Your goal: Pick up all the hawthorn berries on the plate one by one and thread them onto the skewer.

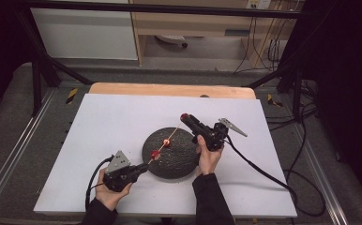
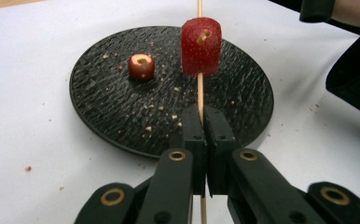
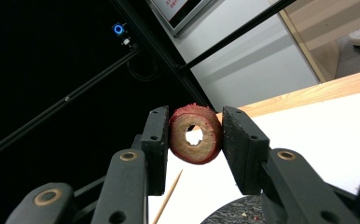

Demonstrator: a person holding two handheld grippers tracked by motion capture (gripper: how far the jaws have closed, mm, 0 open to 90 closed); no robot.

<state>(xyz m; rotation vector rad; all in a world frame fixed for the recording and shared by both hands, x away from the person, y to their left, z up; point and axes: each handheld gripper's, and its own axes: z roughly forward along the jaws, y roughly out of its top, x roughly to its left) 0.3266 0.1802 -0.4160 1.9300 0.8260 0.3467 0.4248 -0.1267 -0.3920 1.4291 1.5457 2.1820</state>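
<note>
A thin wooden skewer (image 2: 200, 93) runs up from the closed jaws of the left gripper (image 2: 201, 126), which clamp its lower part. One red fruit piece (image 2: 201, 46), cored with a pale hole, is threaded on the skewer above the jaws and hangs over the plate. A second, smaller piece (image 2: 141, 66) lies on the round black textured plate (image 2: 99, 107), apart from the skewer; pale crumbs are scattered over the plate and a few over the table beside it. A third piece, a red ring (image 3: 196, 134) with a pale cut face and a hole through its centre, is pinched between the two jaws of the right gripper (image 3: 196, 135), held in the air with the skewer tip (image 3: 168, 196) below it. That makes three fruit pieces, one skewer and one plate.

In the high view the left gripper (image 1: 144, 167) sits at the plate's near-left edge and the right gripper (image 1: 184, 117) just beyond its far-right edge, the skewer (image 1: 162, 146) slanting between them across the plate (image 1: 179, 164). The plate rests near the middle of a white table top (image 1: 99, 126). A black cable (image 1: 263, 173) trails from the right gripper across the table's right side. No writing can be read; a small blue ring light (image 3: 118, 29) glows on the dark frame behind the right gripper.
</note>
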